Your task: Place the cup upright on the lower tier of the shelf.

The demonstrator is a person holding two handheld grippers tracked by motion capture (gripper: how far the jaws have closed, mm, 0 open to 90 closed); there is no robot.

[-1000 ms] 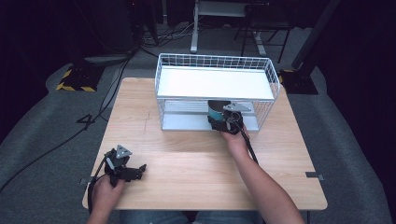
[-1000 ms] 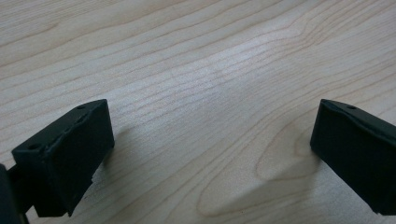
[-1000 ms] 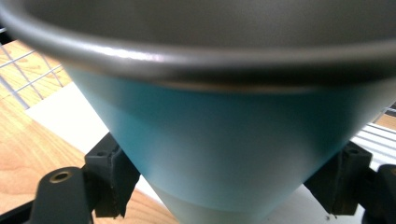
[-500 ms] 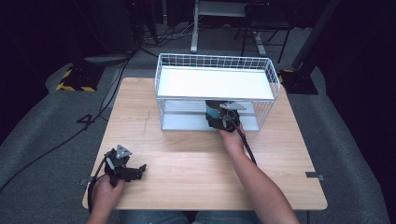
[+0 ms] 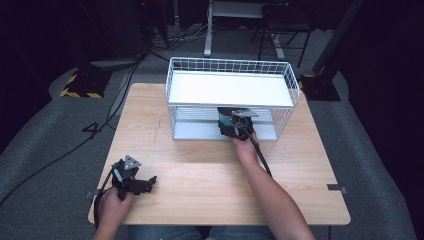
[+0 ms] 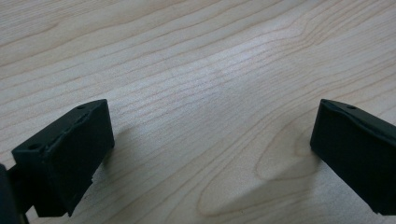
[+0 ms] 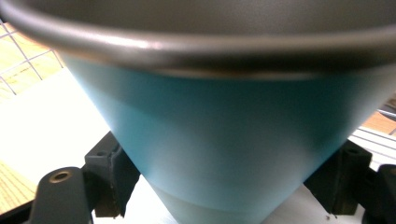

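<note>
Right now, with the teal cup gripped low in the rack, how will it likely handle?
The teal cup looks rigid, so it probably won't deform. Its walls taper downward and look smooth, so it may slip upward between the right gripper's fingers. Wider at the rim, it could tip.

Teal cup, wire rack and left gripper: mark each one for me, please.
Teal cup (image 7: 224,140), right gripper view, on its blue side wall.
Wire rack (image 5: 230,62), high view, on its back rim.
Left gripper (image 5: 131,182), high view, midway between its open fingers.
</note>
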